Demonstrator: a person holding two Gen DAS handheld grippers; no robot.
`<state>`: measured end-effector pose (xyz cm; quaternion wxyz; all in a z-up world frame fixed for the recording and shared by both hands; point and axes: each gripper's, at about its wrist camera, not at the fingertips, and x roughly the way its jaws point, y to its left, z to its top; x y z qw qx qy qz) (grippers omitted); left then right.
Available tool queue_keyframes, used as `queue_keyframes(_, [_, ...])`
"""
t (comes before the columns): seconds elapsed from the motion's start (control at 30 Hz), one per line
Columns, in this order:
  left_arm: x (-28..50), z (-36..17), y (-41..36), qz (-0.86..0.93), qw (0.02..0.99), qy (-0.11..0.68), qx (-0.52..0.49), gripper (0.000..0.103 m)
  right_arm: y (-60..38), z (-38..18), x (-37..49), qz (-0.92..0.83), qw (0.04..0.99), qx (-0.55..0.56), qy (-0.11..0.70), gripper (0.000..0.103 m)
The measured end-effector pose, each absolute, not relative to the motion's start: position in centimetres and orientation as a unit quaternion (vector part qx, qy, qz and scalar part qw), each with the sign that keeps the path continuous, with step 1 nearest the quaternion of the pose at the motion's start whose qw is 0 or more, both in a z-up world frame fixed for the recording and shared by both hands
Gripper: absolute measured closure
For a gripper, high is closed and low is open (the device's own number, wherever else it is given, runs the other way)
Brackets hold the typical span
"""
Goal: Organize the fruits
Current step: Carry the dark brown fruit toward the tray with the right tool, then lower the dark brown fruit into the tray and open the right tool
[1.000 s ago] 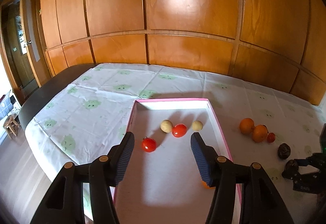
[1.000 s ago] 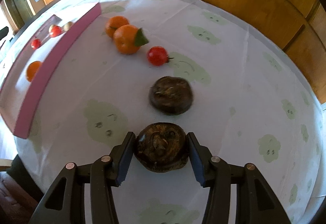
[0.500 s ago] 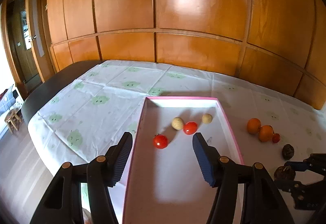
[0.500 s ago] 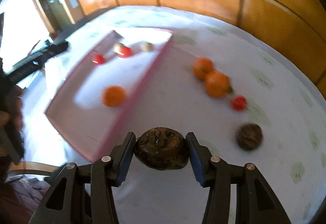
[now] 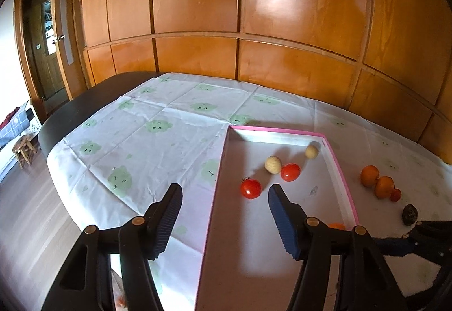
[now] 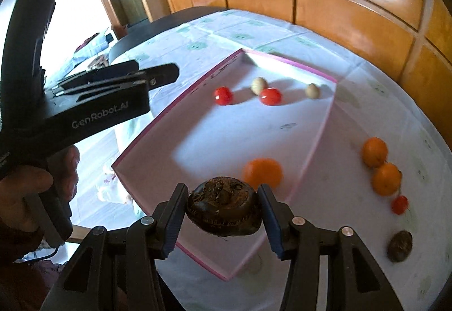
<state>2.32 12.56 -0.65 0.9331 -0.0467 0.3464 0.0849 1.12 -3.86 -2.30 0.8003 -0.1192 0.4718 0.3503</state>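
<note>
Pink-rimmed tray: one. Red tomatoes: three, two in tray, one on cloth. Pale round fruits: two. Oranges: three. Dark brown fruits: two.

Our left claw hangs over the pink tray's left wall, jaws opening with nothing between them. In the tray we see two tomatoes and two pale balls. Oranges sit on the table to its right.
</note>
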Motion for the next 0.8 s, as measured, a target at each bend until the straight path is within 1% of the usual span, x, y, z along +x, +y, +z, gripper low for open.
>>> queue_keyframes(0.17, [2.4,-0.9,12.8,0.088,0.932,0.349,-0.049,0.039,-2.7,-3.7,1.9,0.338,0.796,-0.134,0.484,0.051])
queue_keyframes(0.4, [2.5,-1.3,12.8,0.087,0.930,0.355,-0.048,0.039,-2.8,-4.5,2.6,0.340,0.792,-0.115,0.494,0.051])
queue_keyframes(0.8, [2.5,-0.9,11.5,0.070,0.933,0.351,-0.039,0.038,-6.1,-1.9,2.0,0.316,0.827,-0.074,0.460,0.051])
